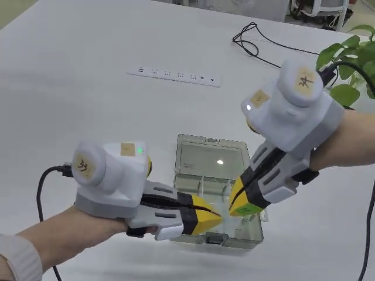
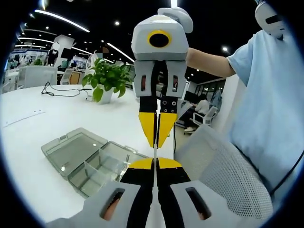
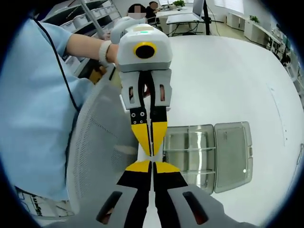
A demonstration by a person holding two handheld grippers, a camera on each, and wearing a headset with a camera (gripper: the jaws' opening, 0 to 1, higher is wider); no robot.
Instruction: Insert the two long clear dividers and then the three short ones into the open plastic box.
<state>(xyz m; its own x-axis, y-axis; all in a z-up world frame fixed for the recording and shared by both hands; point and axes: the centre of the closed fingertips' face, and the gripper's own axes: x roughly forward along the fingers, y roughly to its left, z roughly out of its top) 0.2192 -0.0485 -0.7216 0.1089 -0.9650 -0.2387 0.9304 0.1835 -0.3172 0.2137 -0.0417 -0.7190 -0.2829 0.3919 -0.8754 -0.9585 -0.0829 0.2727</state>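
Observation:
The open clear plastic box (image 1: 241, 239) lies on the white table, its lid (image 1: 212, 155) flat on the far side. Clear dividers (image 2: 102, 161) stand inside and split it into compartments. Over the box's front edge, my left gripper (image 1: 218, 215) and right gripper (image 1: 233, 206) meet tip to tip. In the left gripper view, a thin clear divider (image 2: 154, 154) shows edge-on between my left gripper's (image 2: 154, 164) shut jaws and runs up into the right gripper (image 2: 155, 142). The right gripper (image 3: 152, 166) faces the left gripper (image 3: 151, 151), both shut on that thin sheet.
A white power strip (image 1: 174, 75) lies further back on the table, with a black cable (image 1: 258, 44) beyond it. A potted plant (image 1: 351, 64) stands at the right edge. A mesh chair (image 2: 223, 166) is beside the table's near edge.

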